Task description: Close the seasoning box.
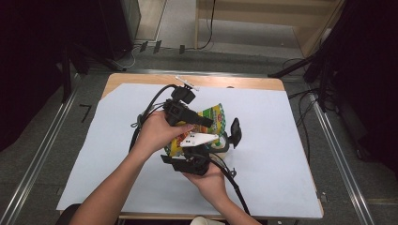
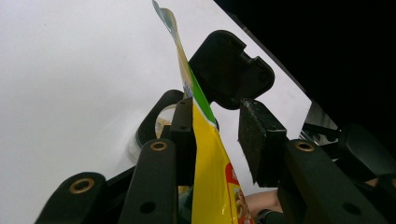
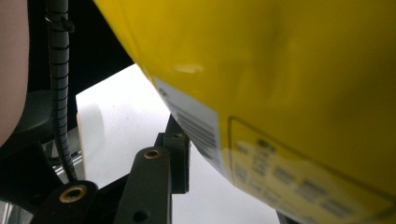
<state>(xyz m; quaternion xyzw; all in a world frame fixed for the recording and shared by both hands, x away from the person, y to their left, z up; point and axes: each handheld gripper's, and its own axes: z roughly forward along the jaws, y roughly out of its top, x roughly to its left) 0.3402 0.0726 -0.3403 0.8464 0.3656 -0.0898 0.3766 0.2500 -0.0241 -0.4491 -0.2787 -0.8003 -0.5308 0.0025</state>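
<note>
**Two tongs, one snack bag, and a tub waiting underneath**

Two tongs of mine meet over the middle of the white sheet (image 1: 281,140), and the yellow-and-green snack bag (image 1: 213,115) hangs in the air between them, just above a round black tub (image 1: 219,144) whose flip lid (image 1: 234,132) stands up. I reckon the bag is kept there, tipped toward the tub, so its contents can go in. That would also explain why the lid is thrown back out of the way.

My left tongs (image 1: 204,122) come in from above. Looking along them, the bag (image 2: 208,163) runs edge-on between the jaws and lies against one pad (image 2: 183,135). The other pad (image 2: 261,140) stands off with a strip of white sheet showing in the gap. So these tongs straddle the bag loosely and do not pinch it.

My right tongs (image 1: 195,152) sit below and nearer to me. In the right gripper view the bag (image 3: 280,70) is so close that it blurs and covers one jaw. I cannot tell whether that pair is clamped on it, though something must be carrying the weight.

Whether the bag is torn open is not visible, nor is the mouth it would pour from. Most of the tub's inside is hidden too, behind my own jaw and the bag. Print on the bag is too soft to read.
</note>
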